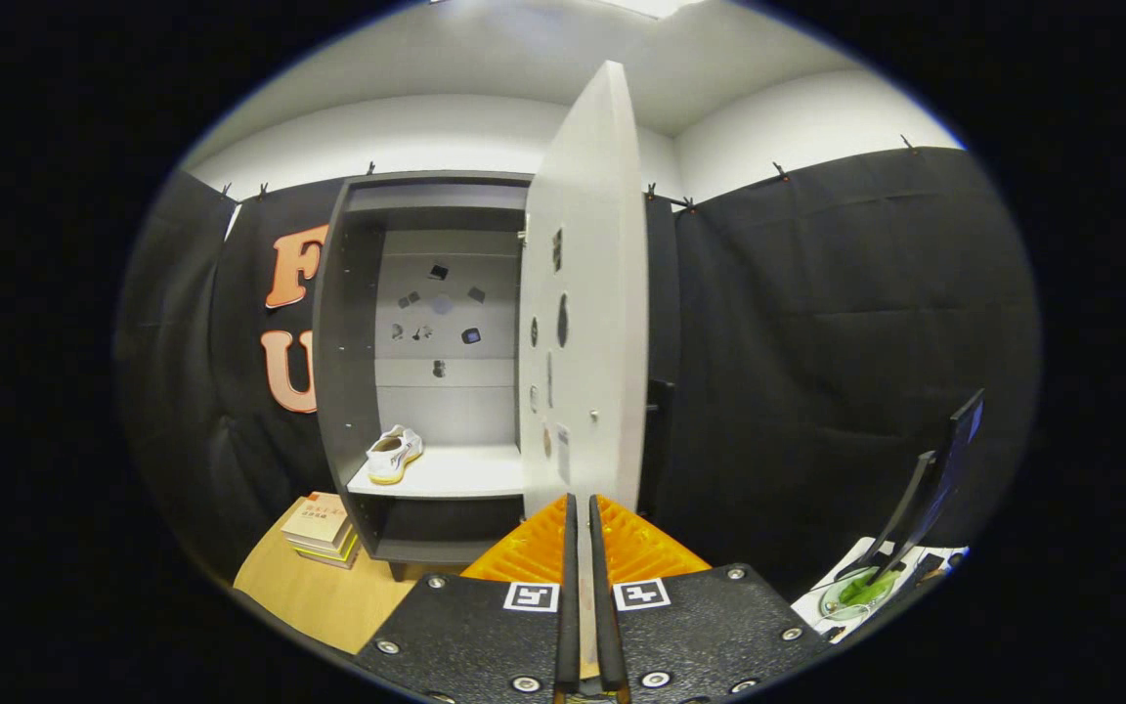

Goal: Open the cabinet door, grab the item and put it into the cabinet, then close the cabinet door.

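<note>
Black cloth (817, 323) is hung by clips along white walls (798, 122) under a white ceiling (524, 59). A wooden floor (319, 592) is seen at the lower left, with a stack of books (322, 528) laid on it. A monitor (944, 469) is stood on a white table (915, 572) at the right

A tall dark grey cabinet (353, 352) is standing open at the far left, its pale flat door (587, 293) swinging out towards the near side, edge-on. A white low-top shoe with a yellowish sole (393, 455) is lying on the cabinet's white shelf (455, 474), near its left wall.
</note>
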